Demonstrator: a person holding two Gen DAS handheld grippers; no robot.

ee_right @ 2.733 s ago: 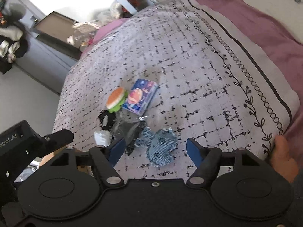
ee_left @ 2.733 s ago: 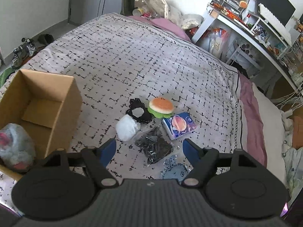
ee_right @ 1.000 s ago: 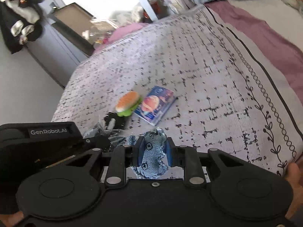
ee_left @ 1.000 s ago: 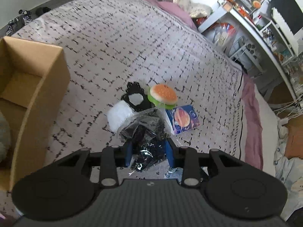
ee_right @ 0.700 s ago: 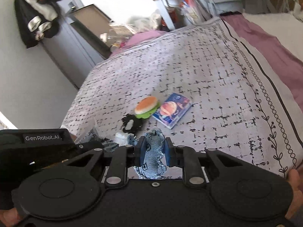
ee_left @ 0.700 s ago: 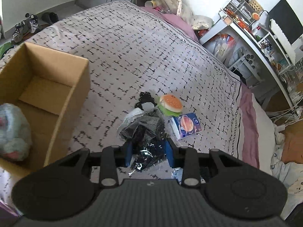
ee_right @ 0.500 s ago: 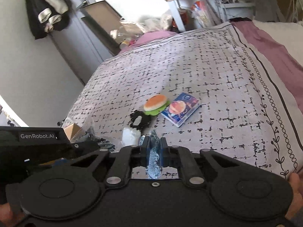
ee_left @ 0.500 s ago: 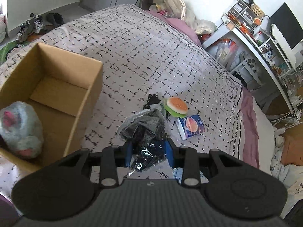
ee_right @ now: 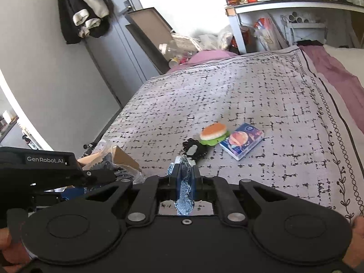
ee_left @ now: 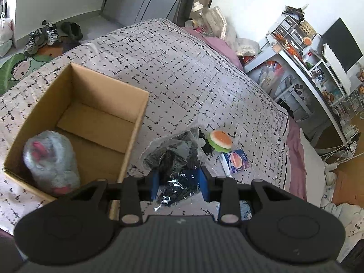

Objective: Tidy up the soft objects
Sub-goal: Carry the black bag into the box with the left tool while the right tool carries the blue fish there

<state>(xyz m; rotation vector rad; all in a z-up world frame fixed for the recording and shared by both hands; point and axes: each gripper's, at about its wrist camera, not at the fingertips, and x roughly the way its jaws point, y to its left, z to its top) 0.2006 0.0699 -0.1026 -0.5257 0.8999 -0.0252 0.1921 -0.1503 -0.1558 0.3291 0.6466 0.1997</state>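
Observation:
My left gripper [ee_left: 179,185] is shut on a clear plastic bag of black fabric [ee_left: 175,159] and holds it above the bed, just right of an open cardboard box [ee_left: 75,113]. A grey and pink plush [ee_left: 51,159] lies in the box. My right gripper [ee_right: 184,178] is shut on a blue patterned cloth [ee_right: 184,188], lifted off the bed. On the bedspread lie a burger toy [ee_left: 220,140], a blue tissue pack [ee_left: 235,160] and a black and white item [ee_right: 194,150]. The burger toy [ee_right: 213,133] and tissue pack [ee_right: 243,144] show in the right wrist view too.
The left gripper body [ee_right: 45,170] and a corner of the box [ee_right: 124,158] are at the left of the right wrist view. A cluttered desk [ee_left: 318,68] stands right of the bed. Shoes [ee_left: 43,36] lie on the floor beyond the box.
Both grippers closed on their items and lifted them. The left one carried the bag up and toward the box. The right one squeezed the blue cloth thin and rose.

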